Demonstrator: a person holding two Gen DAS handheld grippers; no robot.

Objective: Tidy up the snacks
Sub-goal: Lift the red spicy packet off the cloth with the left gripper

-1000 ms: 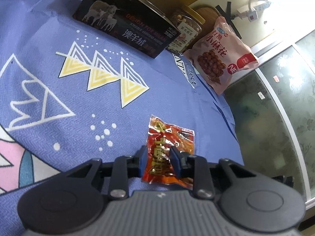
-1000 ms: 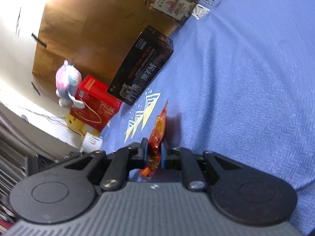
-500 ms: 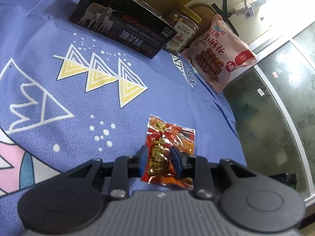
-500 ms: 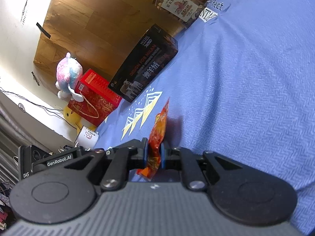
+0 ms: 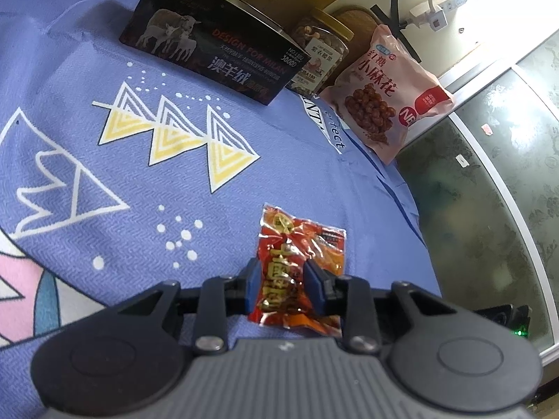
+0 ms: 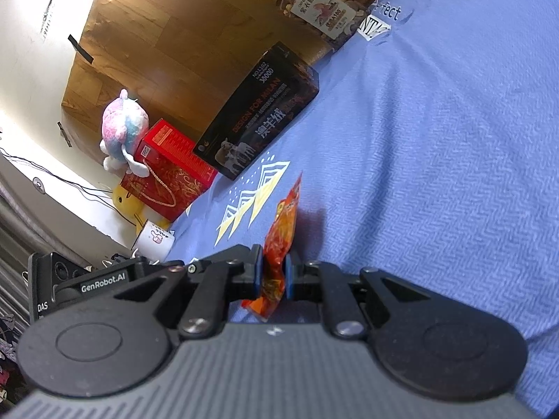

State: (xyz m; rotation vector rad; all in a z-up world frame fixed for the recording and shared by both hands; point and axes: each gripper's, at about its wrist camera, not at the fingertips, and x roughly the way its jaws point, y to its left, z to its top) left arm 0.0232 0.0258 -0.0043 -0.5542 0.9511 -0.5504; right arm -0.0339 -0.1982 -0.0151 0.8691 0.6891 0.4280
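My left gripper (image 5: pixel 282 279) is shut on a small red snack packet (image 5: pixel 300 251) with gold writing, held flat over the blue cloth (image 5: pixel 104 70). My right gripper (image 6: pixel 274 272) is shut on an orange-red snack packet (image 6: pixel 281 234), seen edge-on and upright above the cloth. At the far edge stand a black box with sheep on it (image 5: pixel 216 52), a jar of nuts (image 5: pixel 321 56) and a pink snack bag (image 5: pixel 387 94). The black box (image 6: pixel 258 118) and the jar (image 6: pixel 314 3) also show in the right wrist view.
A glass-topped surface (image 5: pixel 489 192) lies right of the cloth. Behind the cloth's far left end stand a red gift box (image 6: pixel 167 171), a plush toy (image 6: pixel 122 129), a yellow toy and a white mug (image 6: pixel 153 241). A wooden panel rises behind.
Both grippers have kept hold of their packets. The left view has shifted slightly, and the right gripper has tilted so that more of the far-left items and the other gripper's body show.
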